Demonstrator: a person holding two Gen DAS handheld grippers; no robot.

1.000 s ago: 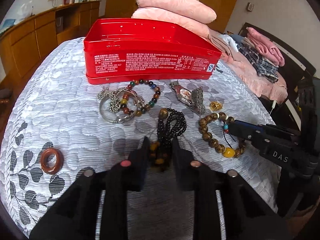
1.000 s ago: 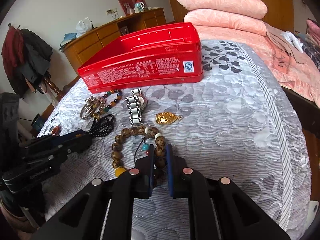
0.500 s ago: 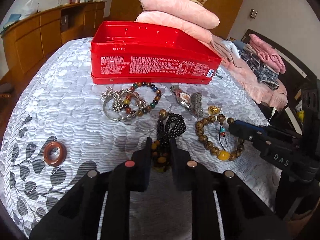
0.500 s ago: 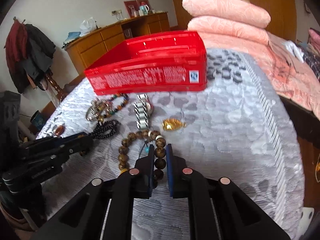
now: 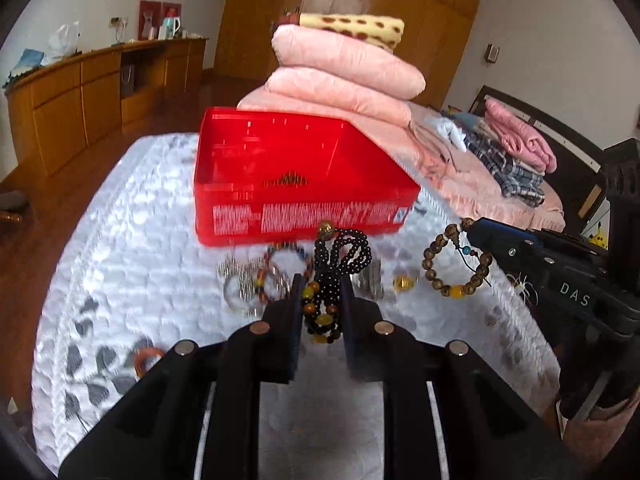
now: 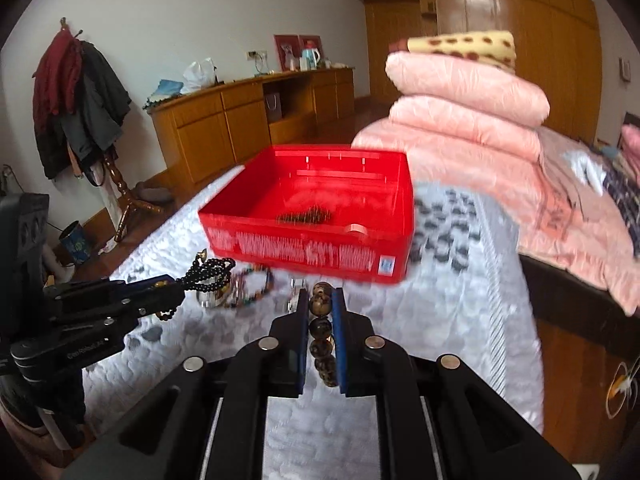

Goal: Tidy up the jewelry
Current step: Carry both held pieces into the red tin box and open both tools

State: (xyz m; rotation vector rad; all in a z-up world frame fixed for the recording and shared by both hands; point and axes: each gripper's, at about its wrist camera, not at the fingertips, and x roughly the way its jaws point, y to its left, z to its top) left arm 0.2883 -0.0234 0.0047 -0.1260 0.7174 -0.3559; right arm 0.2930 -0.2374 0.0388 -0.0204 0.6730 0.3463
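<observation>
Black bead strand [image 5: 340, 256] with amber and yellow beads at its near end hangs lifted off the bed [image 5: 132, 240], pinched in the left claw [image 5: 320, 308]. Right claw [image 6: 320, 320] is clamped on the brown wooden bracelet [image 6: 322, 332], also held up. Open red tin [image 5: 296, 184] sits farther back, with a colorful bead bracelet [image 5: 280, 264] and gold pendant [image 5: 404, 282] on the quilt between.
</observation>
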